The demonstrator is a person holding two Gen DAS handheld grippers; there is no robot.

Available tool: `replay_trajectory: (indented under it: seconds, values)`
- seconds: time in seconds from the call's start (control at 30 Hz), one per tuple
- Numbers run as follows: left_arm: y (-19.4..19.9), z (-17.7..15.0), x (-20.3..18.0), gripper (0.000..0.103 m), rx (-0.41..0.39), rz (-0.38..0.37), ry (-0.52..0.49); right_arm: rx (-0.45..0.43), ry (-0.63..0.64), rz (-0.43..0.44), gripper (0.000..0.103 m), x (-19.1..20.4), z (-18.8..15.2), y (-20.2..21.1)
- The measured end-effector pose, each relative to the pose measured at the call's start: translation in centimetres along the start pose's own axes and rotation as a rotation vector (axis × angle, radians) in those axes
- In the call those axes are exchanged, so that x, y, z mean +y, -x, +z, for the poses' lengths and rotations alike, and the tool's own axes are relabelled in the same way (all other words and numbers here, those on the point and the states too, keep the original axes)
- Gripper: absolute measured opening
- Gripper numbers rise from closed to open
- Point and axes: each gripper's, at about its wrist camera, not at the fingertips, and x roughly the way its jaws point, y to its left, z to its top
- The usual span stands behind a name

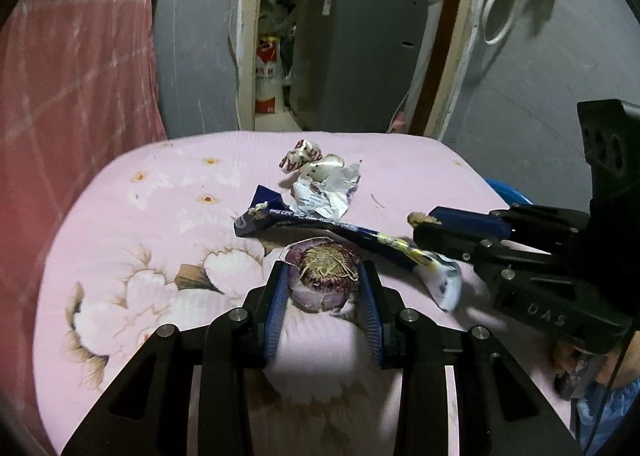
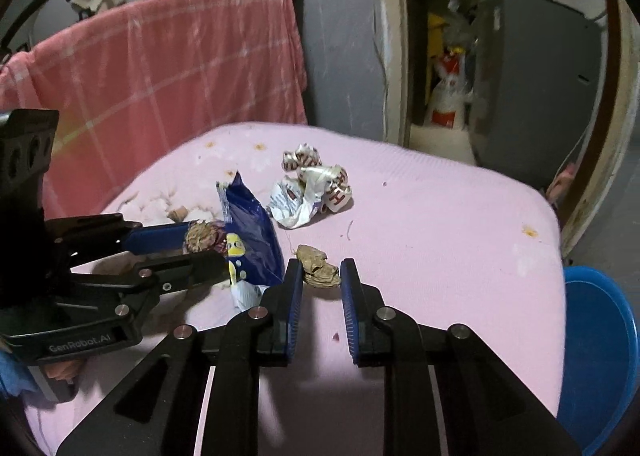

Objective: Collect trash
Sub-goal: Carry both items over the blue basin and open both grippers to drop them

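Left gripper (image 1: 322, 276): the purple onion end (image 1: 324, 276) is pinched between its blue pads, rooty side up.
Right gripper (image 2: 318, 274): a small brown scrap (image 2: 318, 266) is nipped at its tips, with the jaws drawn close together.
Trash left on the pink cloth (image 2: 440, 216): a long blue wrapper (image 1: 304, 222) and a crumpled white wrapper (image 2: 308, 192) are seen.
Blue wrapper: its long side is laid left to right, just past the left gripper's tips.
White wrapper: it is found farther away, behind the blue one.
Blue bin (image 2: 596, 336): it is seen off the right edge of the cloth, nearest to the right gripper.
Next move: both held bits are probably to be carried right, to the bin.
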Motion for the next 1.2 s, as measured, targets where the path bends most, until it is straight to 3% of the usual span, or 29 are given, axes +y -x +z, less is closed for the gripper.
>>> replay_trajectory:
  seconds: [0.27,0.5,0.77,1.0,1.2]
  values:
    - [2.8,-0.2,-1.2,0.031,-0.146,-0.029,0.023,-0.151,-0.037,-0.036,0.017,0.0,-1.3,4.4]
    - [5.4,1.9,-3.5,0.031,-0.311,-0.087,0.057,-0.35,-0.048,-0.107,0.017,0.3,-0.6,10.1]
    - [7.5,5.0,-7.4,0.031,-0.47,-0.151,0.046,-0.51,-0.072,-0.177,0.017,-1.3,0.6,15.8]
    - [6.9,7.9,-12.7,0.031,-0.512,-0.219,-0.029,-0.589,-0.125,-0.313,0.017,-4.2,-0.3,18.9]
    - [4.3,9.3,-16.2,0.031,-0.481,-0.276,-0.064,-0.614,-0.238,-0.391,0.017,-9.0,-2.0,21.3]
